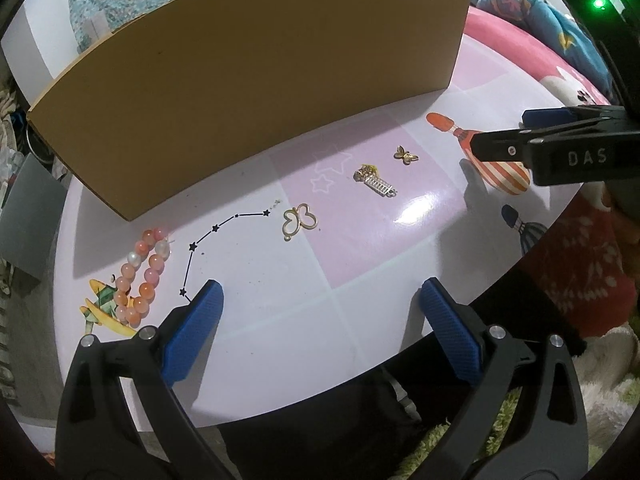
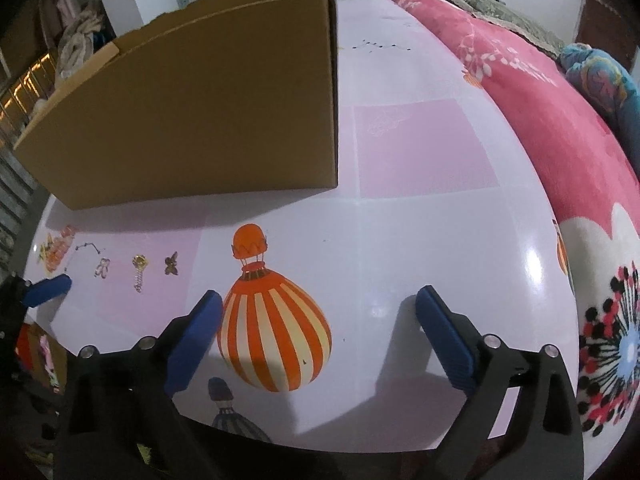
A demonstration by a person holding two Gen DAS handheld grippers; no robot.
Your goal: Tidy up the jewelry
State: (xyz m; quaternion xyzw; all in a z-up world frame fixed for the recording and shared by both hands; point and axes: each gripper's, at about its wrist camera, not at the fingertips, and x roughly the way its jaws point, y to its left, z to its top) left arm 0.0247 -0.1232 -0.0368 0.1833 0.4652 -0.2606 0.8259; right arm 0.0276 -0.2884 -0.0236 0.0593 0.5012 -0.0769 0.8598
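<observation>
Left wrist view: right claw [image 1: 500, 136] body stamped "DAS", jaws spread.

One bead bracelet [image 1: 140, 276]; three gold charms [image 1: 299, 222]; one cardboard box [image 1: 256, 80].

A glossy white and pink table [image 2: 420, 148] printed with hot-air balloons is filling both frames, light glaring off it lower right. A pink floral blanket [image 2: 560, 152] is lying along the right edge; cluttered shelves [image 2: 24, 84] are showing upper left.
</observation>
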